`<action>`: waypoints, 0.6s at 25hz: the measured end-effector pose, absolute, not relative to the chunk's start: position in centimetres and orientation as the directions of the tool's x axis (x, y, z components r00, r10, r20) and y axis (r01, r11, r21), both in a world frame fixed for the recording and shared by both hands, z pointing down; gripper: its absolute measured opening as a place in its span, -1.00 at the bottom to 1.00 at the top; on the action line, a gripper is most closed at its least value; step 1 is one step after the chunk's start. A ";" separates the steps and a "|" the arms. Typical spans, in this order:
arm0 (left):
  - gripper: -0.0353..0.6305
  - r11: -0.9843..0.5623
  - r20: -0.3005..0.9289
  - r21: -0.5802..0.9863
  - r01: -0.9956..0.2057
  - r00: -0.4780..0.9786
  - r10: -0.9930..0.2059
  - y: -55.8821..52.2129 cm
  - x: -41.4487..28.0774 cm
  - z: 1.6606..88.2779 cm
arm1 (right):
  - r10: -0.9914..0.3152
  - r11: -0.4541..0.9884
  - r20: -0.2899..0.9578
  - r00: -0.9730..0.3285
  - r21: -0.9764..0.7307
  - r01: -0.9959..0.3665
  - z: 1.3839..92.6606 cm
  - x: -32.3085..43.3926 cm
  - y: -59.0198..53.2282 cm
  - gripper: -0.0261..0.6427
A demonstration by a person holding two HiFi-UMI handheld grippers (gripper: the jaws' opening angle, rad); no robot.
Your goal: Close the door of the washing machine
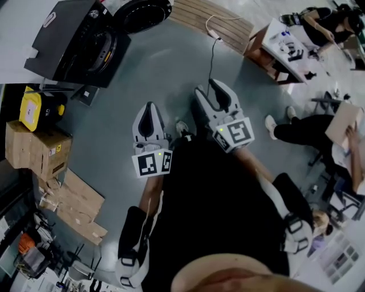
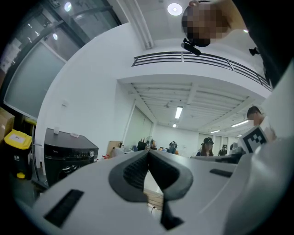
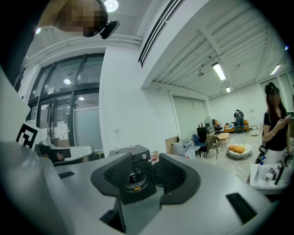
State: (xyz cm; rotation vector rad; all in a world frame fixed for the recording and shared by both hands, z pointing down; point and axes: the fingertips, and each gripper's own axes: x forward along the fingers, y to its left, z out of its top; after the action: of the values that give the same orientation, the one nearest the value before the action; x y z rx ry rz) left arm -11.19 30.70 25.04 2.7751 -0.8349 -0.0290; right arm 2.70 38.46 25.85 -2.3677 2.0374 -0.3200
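Bare floor separates washing machine from left hand-held gripper, pressed together, and right hand-held gripper, spread

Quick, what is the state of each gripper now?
Left gripper: closed, holding nothing.
Right gripper: open, holding nothing.

One washing machine, two grippers

The washing machine stands on the floor ahead of me, off to the left, its door open at its right side. My left gripper and right gripper are side by side, well apart from it. Cardboard boxes lie at my left, a desk far to the right.
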 end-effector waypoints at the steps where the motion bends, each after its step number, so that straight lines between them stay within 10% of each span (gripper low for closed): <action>1: -0.88 -0.808 0.053 0.236 -0.540 0.837 -0.544 30.4 -10.8 25.2 | -0.978 -0.161 0.154 0.140 -0.134 -0.978 26.0 3.1 38.1 -0.42; 15: -0.88 -0.795 0.071 0.214 -0.567 0.821 -0.566 18.8 0.7 25.3 | -0.984 -0.122 0.150 0.099 -0.159 -0.980 26.9 14.2 25.5 -0.42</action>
State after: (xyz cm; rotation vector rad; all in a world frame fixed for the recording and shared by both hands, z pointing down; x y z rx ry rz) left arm 0.72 18.85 25.32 2.7789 -0.8767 0.0051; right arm 14.17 25.55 26.91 -2.3144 2.0685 -0.3429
